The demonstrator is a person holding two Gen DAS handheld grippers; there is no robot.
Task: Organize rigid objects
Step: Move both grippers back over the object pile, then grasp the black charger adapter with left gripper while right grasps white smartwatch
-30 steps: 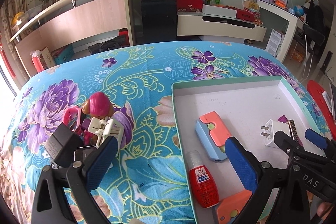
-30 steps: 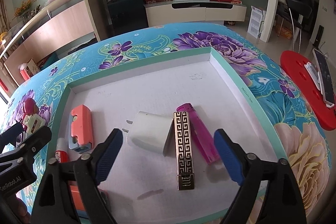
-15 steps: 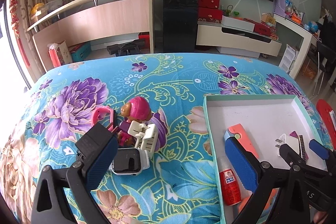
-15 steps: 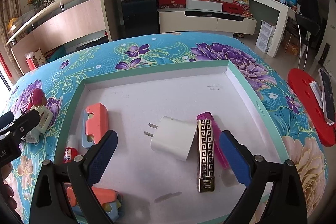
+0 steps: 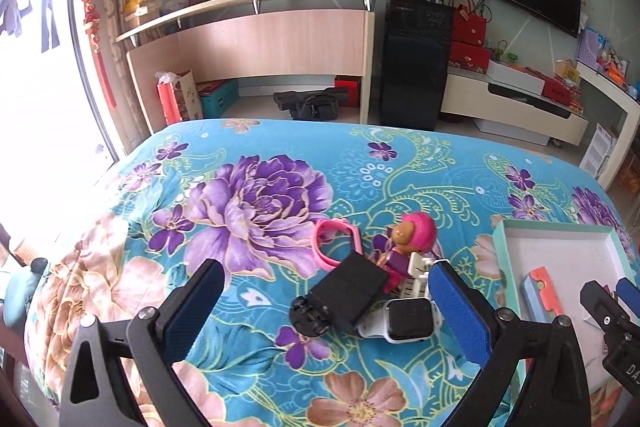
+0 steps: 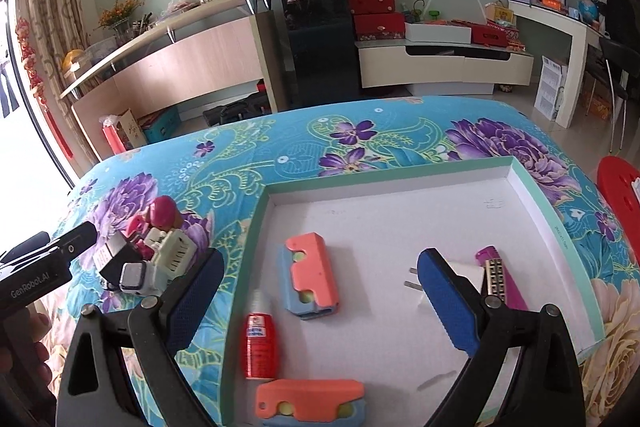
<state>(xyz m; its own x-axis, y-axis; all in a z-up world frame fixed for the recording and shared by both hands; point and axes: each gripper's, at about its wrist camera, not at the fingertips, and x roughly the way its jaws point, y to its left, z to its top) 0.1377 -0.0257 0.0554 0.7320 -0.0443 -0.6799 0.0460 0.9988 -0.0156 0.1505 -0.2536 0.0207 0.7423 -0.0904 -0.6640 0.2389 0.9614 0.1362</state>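
Blue-padded fingers (image 5: 456, 307) of the left gripper (image 5: 326, 311) are spread wide and empty above a small pile on the floral tabletop (image 5: 256, 203): a black box (image 5: 352, 291), a white watch (image 5: 410, 315), a pink-helmeted toy (image 5: 412, 235), a pink strap (image 5: 336, 243) and a white clip (image 6: 172, 251), all touching or overlapping. The right gripper (image 6: 320, 295) is likewise released, hovering over the tray (image 6: 536, 195) beside the pile. In the tray lie two orange-and-blue blocks (image 6: 312, 275), a red bottle (image 6: 260, 343), a white plug (image 6: 468, 275), what looks like a patterned lighter (image 6: 496, 279) and a magenta one (image 6: 512, 295), part-hidden by the right finger.
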